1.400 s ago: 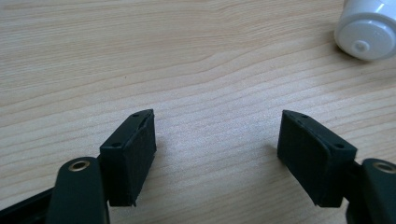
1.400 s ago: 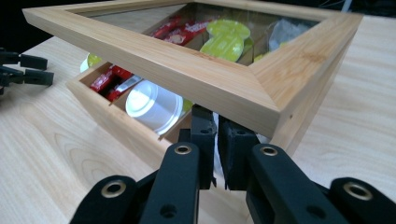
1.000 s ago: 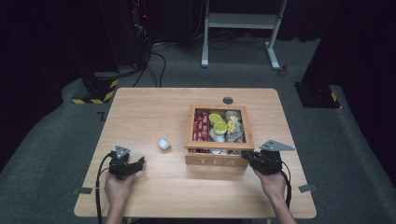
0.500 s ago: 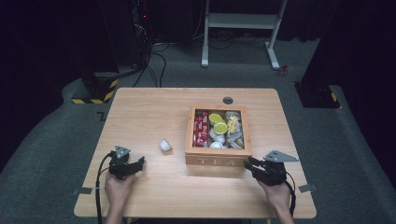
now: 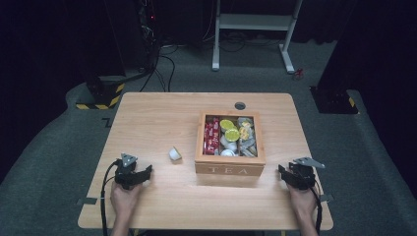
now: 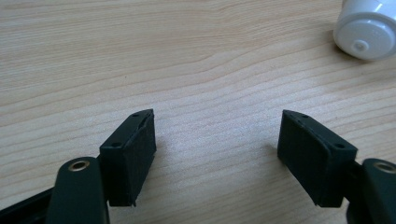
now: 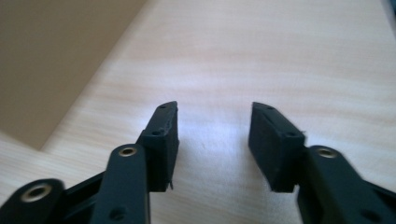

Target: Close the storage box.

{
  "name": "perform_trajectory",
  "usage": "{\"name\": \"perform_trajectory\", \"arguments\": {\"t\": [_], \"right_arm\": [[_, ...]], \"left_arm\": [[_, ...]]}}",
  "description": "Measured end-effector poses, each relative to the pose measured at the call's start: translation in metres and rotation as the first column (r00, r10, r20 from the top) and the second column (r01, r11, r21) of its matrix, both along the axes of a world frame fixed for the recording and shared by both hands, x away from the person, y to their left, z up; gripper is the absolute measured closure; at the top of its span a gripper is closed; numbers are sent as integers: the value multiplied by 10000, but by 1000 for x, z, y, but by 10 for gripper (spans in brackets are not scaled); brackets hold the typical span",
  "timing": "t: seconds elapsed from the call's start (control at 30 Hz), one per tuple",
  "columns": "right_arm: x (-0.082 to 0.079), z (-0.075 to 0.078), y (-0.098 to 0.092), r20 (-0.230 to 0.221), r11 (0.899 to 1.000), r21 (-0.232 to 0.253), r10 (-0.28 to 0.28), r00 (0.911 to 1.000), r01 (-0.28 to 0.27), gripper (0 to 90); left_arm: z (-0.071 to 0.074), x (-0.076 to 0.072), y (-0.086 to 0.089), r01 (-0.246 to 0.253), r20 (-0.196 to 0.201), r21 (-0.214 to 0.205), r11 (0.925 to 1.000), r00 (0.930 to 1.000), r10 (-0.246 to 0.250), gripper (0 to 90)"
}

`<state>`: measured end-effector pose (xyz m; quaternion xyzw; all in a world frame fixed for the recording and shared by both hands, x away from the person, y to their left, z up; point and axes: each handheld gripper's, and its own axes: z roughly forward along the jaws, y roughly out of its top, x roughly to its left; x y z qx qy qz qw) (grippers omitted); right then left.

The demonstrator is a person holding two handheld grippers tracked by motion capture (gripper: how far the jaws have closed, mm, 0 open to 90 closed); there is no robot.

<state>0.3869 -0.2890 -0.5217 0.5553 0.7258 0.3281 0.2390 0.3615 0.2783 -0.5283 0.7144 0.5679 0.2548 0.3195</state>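
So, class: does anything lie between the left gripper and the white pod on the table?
Nothing visible does. The left gripper sits open on the table, and only bare wood separates it from the white pod, which lies ahead of it and to its right, clear of the tea box.

Left gripper (image 5: 140, 174) low over the table, jaws wide apart, nothing between them. Right gripper (image 5: 284, 172) low at the near right, jaws just been opening, now apart and empty. Each hand grips from behind.
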Motion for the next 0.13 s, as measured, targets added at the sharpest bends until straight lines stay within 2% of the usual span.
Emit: {"name": "perform_trajectory", "arguments": {"t": [0.03,0.13], "right_arm": [[2,0,2,1,9997,-224,21,10000,-21,460],[5,0,4,-45,9994,-328,67,10000,-69,414]], "left_arm": [[0,0,0,-4,1,1,10000,10000,4,281],[0,0,0,9,-3,-8,10000,10000,-9,280]]}}
